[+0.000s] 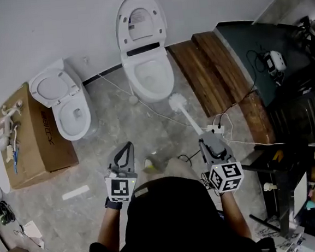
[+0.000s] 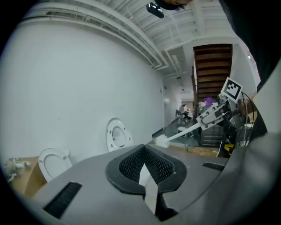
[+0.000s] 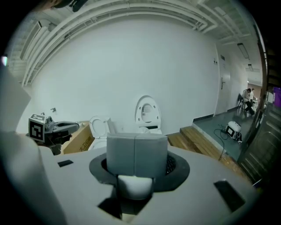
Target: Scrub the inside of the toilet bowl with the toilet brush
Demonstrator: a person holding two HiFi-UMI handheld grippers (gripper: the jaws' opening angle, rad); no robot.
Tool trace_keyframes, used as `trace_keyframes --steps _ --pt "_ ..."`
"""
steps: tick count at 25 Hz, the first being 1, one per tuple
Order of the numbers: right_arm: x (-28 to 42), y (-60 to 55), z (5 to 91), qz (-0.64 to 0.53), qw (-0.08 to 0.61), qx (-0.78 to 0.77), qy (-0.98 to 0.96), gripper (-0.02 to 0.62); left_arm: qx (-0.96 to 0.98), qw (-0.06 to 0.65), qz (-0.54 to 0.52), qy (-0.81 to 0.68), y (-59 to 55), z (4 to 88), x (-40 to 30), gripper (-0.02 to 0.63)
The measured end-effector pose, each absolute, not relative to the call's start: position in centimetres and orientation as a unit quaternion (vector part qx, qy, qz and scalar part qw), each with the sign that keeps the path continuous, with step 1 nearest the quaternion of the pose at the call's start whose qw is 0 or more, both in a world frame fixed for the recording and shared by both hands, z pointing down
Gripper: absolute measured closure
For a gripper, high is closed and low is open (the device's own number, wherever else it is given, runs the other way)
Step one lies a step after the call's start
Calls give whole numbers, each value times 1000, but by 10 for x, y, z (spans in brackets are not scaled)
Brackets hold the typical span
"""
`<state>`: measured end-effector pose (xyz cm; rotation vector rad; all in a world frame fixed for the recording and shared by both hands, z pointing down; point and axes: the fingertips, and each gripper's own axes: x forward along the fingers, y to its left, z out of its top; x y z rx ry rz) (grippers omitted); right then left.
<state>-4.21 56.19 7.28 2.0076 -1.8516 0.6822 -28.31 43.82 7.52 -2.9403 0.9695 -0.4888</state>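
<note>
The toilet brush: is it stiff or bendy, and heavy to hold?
Probably stiff: the toilet brush juts straight from the right hand-held gripper without sagging. Likely light, since a grip at one end holds it up. Its brush head would probably give when pressed.

Head view steeply down; both gripper views low, level, facing wall [image 3: 131, 66]; all share toilet [image 1: 149, 77].

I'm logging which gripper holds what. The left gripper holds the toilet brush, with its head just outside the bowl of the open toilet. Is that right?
Not quite. The right gripper holds the toilet brush, as the head view shows. The left gripper holds nothing. The rest stands: the brush head is just outside the bowl of the open toilet.
</note>
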Motion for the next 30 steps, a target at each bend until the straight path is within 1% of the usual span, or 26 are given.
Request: trace_keyframes --steps 9,13,17,21,25,30 --pt "-12 560 75 241 195 727 -613 437 -945 -5 -162 283 407 80 -260 588" --pt "7 533 86 244 206 717 -619 437 -945 2 -163 282 384 77 -233 588" --pt "33 485 102 255 216 686 -646 437 -934 -9 -182 306 353 85 -207 588" --pt "82 419 128 259 239 647 -676 437 -918 -25 -200 342 306 105 -165 588" --pt "149 353 152 259 266 596 -712 437 -891 -51 -221 392 256 127 -111 588" --pt "230 281 160 263 302 506 -764 437 -849 -102 -207 475 203 132 -36 588"
